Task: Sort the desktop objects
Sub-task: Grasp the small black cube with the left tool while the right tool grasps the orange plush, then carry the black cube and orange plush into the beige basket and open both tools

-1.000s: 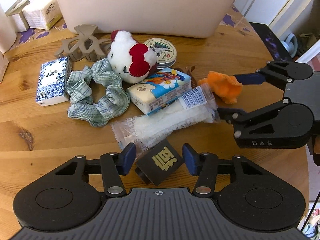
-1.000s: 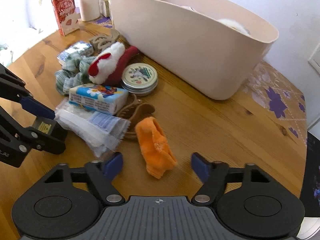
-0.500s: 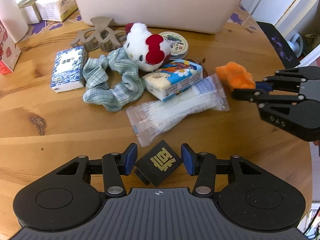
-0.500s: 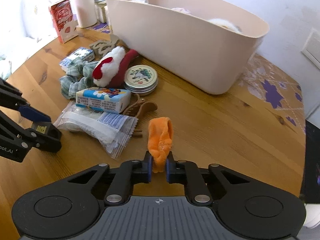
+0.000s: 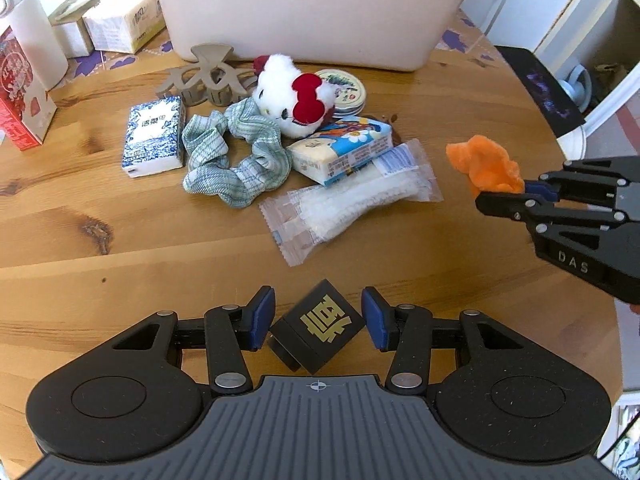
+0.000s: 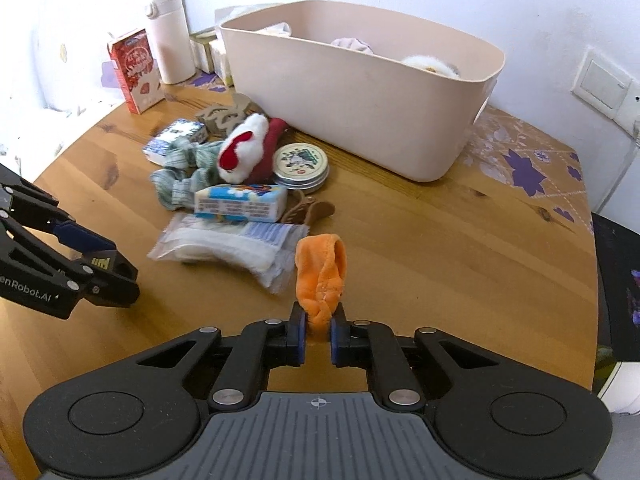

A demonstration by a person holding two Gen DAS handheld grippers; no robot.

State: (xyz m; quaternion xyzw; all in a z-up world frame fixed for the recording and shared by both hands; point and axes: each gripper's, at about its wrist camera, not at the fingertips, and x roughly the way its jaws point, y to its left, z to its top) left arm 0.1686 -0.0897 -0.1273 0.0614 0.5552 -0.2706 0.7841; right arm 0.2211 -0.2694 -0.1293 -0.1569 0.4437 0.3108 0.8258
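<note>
My left gripper (image 5: pixel 318 320) is shut on a black cube with a gold character (image 5: pixel 318 330), held above the wooden table (image 5: pixel 80 240). My right gripper (image 6: pixel 319 330) is shut on an orange fuzzy scrunchie (image 6: pixel 322 276), lifted off the table; from the left wrist view it (image 5: pixel 486 166) hangs at the right. Between the grippers lies a pile: a clear packet of white items (image 5: pixel 352 200), a colourful tissue pack (image 5: pixel 342 150), a green checked scrunchie (image 5: pixel 236 160), a white plush with a red bow (image 5: pixel 296 94) and a round tin (image 5: pixel 344 90).
A large beige bin (image 6: pixel 360 92) holding soft things stands at the back of the table. A blue-white tissue pack (image 5: pixel 154 136), a beige hair claw (image 5: pixel 206 76), a brown hair clip (image 6: pixel 308 210), a red carton (image 6: pixel 136 70) and a white flask (image 6: pixel 170 34) are around.
The right gripper closed on the orange scrunchie and lifted it off the table. Both grippers have risen and drawn back from the pile; the left still holds the cube.
</note>
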